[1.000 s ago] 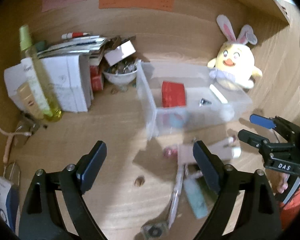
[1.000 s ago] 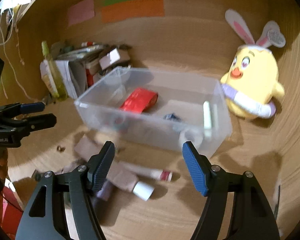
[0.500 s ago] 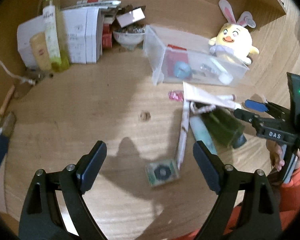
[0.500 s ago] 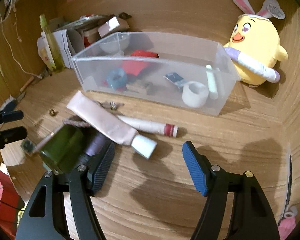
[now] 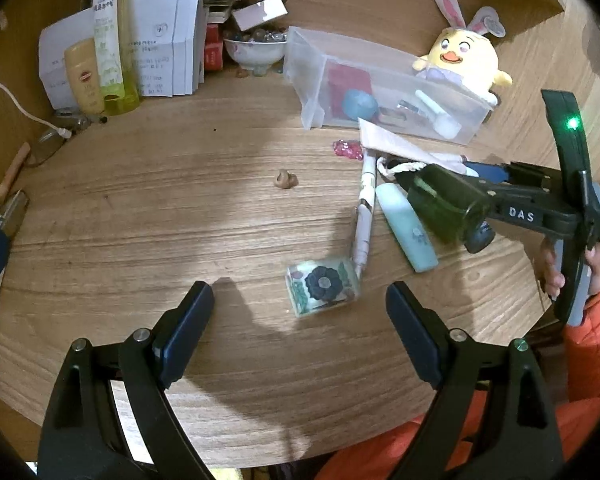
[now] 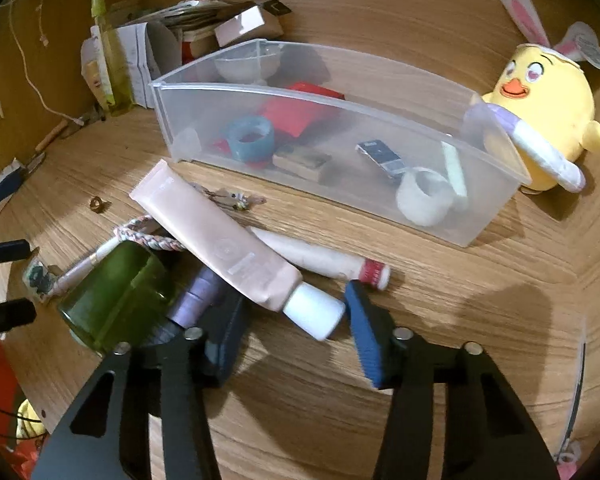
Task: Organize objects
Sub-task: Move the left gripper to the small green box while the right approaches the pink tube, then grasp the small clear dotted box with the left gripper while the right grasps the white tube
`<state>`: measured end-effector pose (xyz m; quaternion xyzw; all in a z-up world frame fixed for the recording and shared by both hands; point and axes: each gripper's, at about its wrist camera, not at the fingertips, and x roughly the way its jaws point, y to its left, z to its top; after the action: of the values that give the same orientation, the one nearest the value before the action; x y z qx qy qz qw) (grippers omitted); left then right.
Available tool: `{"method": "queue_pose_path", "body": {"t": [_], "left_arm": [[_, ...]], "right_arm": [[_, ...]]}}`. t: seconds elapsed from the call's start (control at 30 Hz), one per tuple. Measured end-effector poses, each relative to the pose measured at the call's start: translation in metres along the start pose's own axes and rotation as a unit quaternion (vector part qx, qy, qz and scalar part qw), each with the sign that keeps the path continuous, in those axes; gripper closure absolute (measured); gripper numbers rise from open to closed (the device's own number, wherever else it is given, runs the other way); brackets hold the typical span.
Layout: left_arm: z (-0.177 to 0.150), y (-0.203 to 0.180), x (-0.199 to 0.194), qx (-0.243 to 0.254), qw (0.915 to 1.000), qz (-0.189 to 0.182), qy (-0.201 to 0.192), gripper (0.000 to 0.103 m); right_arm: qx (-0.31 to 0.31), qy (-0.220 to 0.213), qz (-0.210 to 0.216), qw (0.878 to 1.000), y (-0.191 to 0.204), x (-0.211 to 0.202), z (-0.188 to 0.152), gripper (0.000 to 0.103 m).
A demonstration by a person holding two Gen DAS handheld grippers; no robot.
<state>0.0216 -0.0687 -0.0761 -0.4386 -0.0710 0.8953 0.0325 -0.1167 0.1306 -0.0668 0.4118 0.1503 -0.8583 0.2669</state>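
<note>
My right gripper (image 6: 294, 320) straddles the white cap (image 6: 314, 314) of a pink tube (image 6: 216, 240). Its jaws are closing with the cap between them, and the pads do not press on it. The tube lies across a dark green bottle (image 6: 116, 296) and a white stick with a red end (image 6: 320, 258). Behind them stands a clear bin (image 6: 300, 98) holding several small items. My left gripper (image 5: 300, 308) hangs open over a small clear box with a flower print (image 5: 322, 286). A pen (image 5: 364, 216) and a teal tube (image 5: 406, 224) lie beside it.
A yellow plush chick (image 6: 540, 112) sits right of the bin. Papers, bottles (image 5: 112, 40) and a bowl of beads (image 5: 254, 46) crowd the back left corner. A small brown piece (image 5: 286, 179) lies mid-table. An orange sleeve (image 5: 588, 344) holds the right gripper.
Both grippers have sunk toward the table and tilted down. The right jaws have narrowed around the tube's cap. The left gripper stays open, now over the flower box.
</note>
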Motion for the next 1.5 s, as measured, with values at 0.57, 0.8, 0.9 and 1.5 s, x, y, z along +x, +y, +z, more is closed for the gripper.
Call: {"method": "queue_pose_path", "body": {"t": [0.57,0.8,0.9,1.5], "left_arm": [[0.001,-0.003,0.002,0.002,0.9997,0.004,-0.025,0.066],[0.004,0.005,-0.002,-0.017,0.9993,0.009,-0.033,0.069],[0.009,0.008,-0.007,-0.022,0.9989,0.009,-0.041,0.069],[0.052,-0.004,-0.021,-0.020,0.9952,-0.010,-0.095,0.070]], "right_arm": [[-0.005,-0.038,0.003,0.999,0.008,-0.022,-0.004,0.078],[-0.011,-0.060,0.009,0.998,0.013,-0.039,-0.001,0.082],[-0.009,-0.071,0.008,0.997,0.013,-0.048,-0.001,0.082],[0.006,-0.141,0.010,0.990,0.004,-0.098,0.005,0.084]]}}
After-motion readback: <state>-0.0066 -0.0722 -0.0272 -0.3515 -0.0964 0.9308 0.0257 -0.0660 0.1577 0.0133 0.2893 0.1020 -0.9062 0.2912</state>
